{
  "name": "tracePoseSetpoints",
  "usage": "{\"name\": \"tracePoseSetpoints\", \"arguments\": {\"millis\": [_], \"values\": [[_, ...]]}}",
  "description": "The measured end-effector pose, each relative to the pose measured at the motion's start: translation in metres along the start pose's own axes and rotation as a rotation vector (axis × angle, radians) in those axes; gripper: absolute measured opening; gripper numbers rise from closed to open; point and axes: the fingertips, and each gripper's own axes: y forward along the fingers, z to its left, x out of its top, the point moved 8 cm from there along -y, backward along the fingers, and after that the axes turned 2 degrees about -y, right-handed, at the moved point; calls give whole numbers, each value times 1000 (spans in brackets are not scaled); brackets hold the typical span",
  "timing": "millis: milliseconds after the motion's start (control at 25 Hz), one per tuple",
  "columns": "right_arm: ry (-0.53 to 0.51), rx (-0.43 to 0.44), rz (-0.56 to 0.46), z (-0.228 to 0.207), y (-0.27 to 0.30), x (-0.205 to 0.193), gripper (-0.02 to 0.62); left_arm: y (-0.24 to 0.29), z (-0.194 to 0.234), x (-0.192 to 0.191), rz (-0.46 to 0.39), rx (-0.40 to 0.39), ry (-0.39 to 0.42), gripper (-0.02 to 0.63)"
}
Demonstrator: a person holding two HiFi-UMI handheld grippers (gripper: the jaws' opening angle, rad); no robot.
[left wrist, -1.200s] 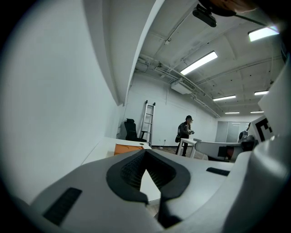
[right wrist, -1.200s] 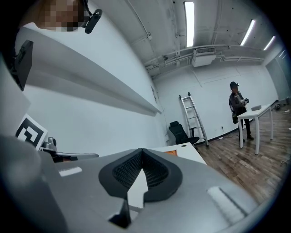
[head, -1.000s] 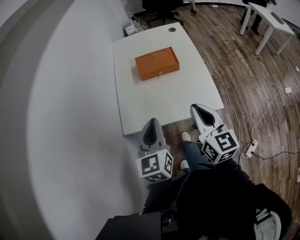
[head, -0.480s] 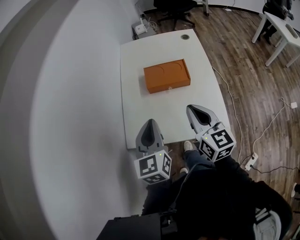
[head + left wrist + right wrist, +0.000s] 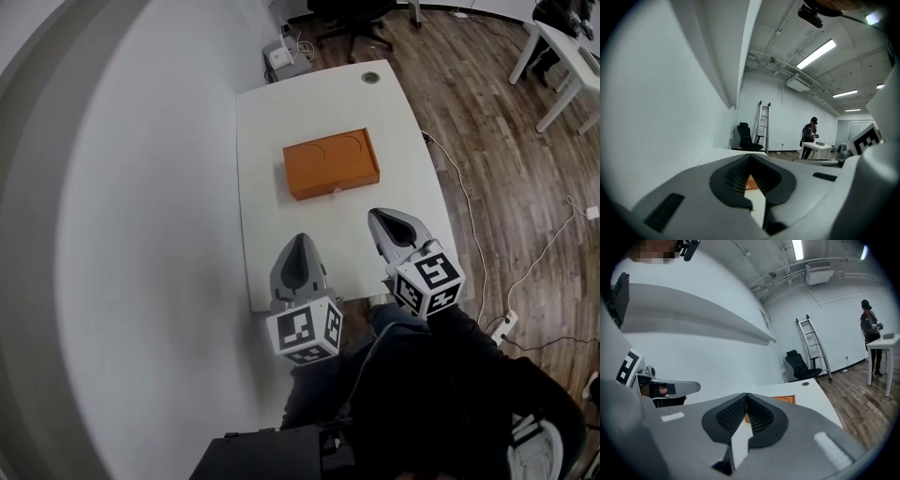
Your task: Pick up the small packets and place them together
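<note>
Left gripper (image 5: 299, 246) and right gripper (image 5: 380, 220) both have jaws pressed together w/ nothing between them; behind the tips we see only table (image 5: 272, 141) and a sliver of orange. Both hang over the table's 6 o'clock edge, pointing toward 12. An orange box (image 5: 332, 165) sits mid-table, at about 12 o'clock of the left gripper and 11 of the right, well apart from both, lid on. No packets in view anywhere. We guess they're inside the box, but can't tell.

Risks as we judge them:
- Going in w/ jaws closed means no grip, and the tips would just shove the box across the smooth top.
- Lifting the lid one-handed could drag or tip the box and spill whatever is inside.

Vs 1 s ago: both grippers then hung short of the table, over the floor (image 5: 487, 187). Now their tips are past the near edge, and the box looks closer. Jaws same as before.
</note>
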Motion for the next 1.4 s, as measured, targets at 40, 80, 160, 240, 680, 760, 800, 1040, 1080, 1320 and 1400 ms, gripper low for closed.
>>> {"name": "tracePoseSetpoints", "arguments": {"millis": [40,80,160,240,680,760,800,1040,1080,1320,1400], "values": [[-1,1,2,-3,2,-1,-2,5,-2,0,-2,-4,1,-9],[-1,2,4,-7,5,-1,-2,9,-4,0,-3,-6,2,-9],[-4,-3,11,-13,9,-3,-1,17,-6,-2,-3,-10,3,-9],[-8,-11,21,-18,13,-7,0,23,-6,-5,1,-14,2,-9],[-37,-79,94,-26,48,-17,0,49,19,-2,26,-25,-10,-9],[-38,-97,106,-28,58,-18,0,58,25,-1,35,-40,-4,-9],[-34,-106,112,-28,64,-20,0,63,28,-1,40,-47,-3,-9],[-20,-136,178,-29,103,-40,31,83,52,-2,72,-83,-39,-9],[-12,-142,192,-30,111,-46,43,86,57,-3,80,-82,-39,-9],[10,-191,317,-34,151,-80,95,98,86,-8,120,-65,-52,-9],[26,-208,364,-36,163,-91,103,101,94,-11,134,-60,-54,-9]]}}
